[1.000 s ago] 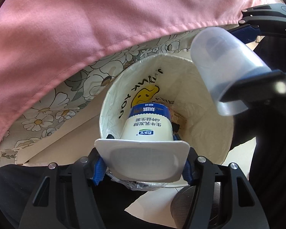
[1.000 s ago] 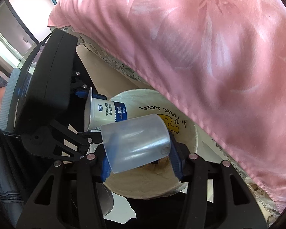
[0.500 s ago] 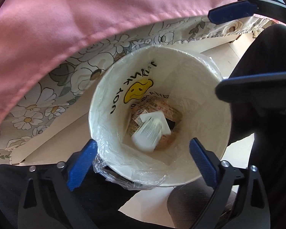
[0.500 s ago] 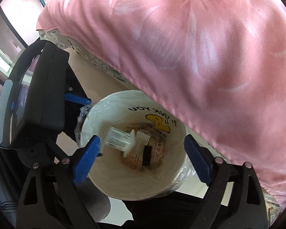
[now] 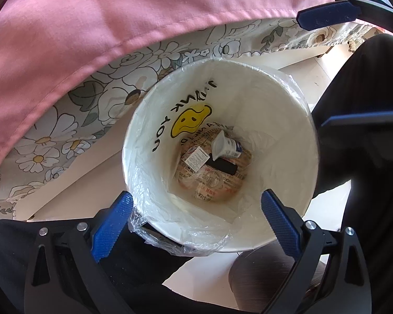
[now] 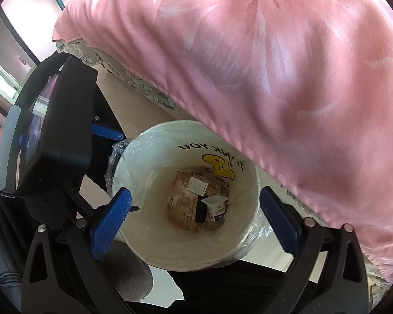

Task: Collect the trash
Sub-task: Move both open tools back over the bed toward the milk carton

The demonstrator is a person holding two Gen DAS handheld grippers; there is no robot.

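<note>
Both hand-held grippers hover over the white bin (image 5: 283,104): left hand-held gripper (image 5: 196,225) wide and empty, right hand-held gripper (image 6: 196,222) still opening, empty; yogurt cup (image 5: 226,147) lies inside.

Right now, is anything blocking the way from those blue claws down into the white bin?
Nothing visible does. Both the left gripper and right gripper, whose jaws are opening, hang empty above the bin; the yogurt cup already lies inside.
</note>
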